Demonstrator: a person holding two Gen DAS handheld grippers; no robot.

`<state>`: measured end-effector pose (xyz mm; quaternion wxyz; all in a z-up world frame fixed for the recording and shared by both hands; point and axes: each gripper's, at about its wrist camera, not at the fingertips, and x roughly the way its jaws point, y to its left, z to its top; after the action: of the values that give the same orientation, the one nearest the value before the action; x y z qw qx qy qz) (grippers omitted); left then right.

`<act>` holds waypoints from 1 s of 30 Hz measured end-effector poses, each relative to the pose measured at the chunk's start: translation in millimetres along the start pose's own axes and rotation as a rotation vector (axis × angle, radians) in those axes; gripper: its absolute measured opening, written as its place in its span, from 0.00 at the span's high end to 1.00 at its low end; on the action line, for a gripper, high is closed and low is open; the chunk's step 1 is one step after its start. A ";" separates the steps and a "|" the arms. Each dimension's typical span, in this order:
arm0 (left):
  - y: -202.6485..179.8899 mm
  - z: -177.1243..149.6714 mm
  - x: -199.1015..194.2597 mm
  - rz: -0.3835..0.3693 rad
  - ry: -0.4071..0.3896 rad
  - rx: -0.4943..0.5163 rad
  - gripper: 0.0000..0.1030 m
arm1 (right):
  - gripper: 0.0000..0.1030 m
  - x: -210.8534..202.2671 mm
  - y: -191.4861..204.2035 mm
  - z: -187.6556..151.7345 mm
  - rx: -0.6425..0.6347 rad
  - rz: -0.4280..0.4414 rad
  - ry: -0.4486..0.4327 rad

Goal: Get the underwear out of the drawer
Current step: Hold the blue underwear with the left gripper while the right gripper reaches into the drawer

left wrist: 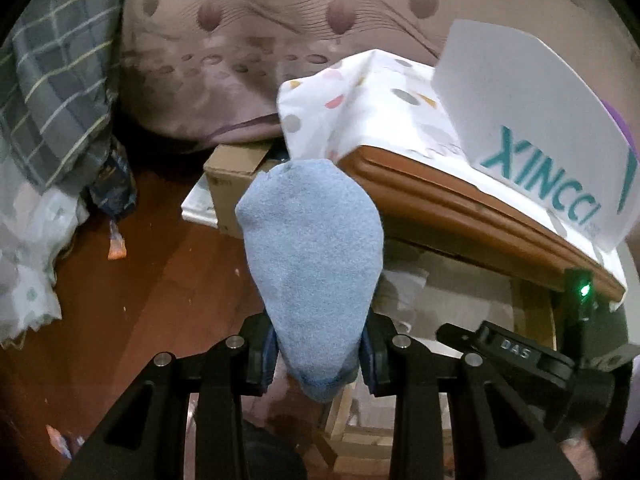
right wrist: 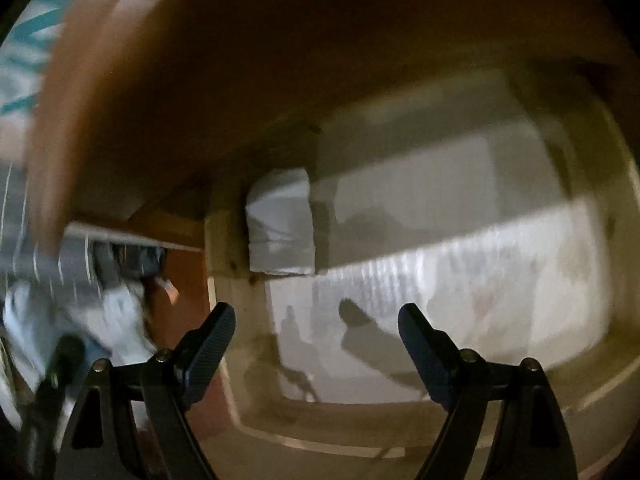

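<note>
One piece of underwear (left wrist: 310, 264) — soft, fuzzy light-blue cloth, rounded and tapering downward — is pinched at its narrow hemmed end by the left gripper (left wrist: 318, 354), its two fingers clamped on either side, the rest standing up beyond the tips. Behind it are a brown wooden desk (left wrist: 452, 204) under a dotted white cloth (left wrist: 360, 108), one cardboard box (left wrist: 232, 188) and a glossy wood floor (left wrist: 132, 292). The right gripper (right wrist: 316, 340) is spread wide and holds nothing, facing a pale wooden drawer (right wrist: 400, 412) — blurred.

Light blue underwear (left wrist: 312, 264) clamped upright, drawer (right wrist: 400, 320) open, pale-lined
</note>
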<state>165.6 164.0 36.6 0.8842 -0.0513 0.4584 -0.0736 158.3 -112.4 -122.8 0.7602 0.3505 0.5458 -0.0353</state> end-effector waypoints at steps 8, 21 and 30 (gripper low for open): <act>20.2 0.3 -2.3 -0.003 -0.004 -0.067 0.71 | 0.31 28.9 25.9 -7.6 -0.017 -0.018 -0.018; 37.9 2.4 -8.7 -0.042 -0.013 -0.127 0.71 | 0.53 44.2 60.5 -14.5 -0.063 -0.098 -0.114; 42.3 3.9 -9.3 -0.043 -0.012 -0.151 0.71 | 0.53 43.1 89.9 -27.6 -0.626 -0.294 0.009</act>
<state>167.0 207.3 39.6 0.8788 -0.1281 0.4561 -0.0574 192.6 -14.8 -119.6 0.8151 0.0181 0.5784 0.0262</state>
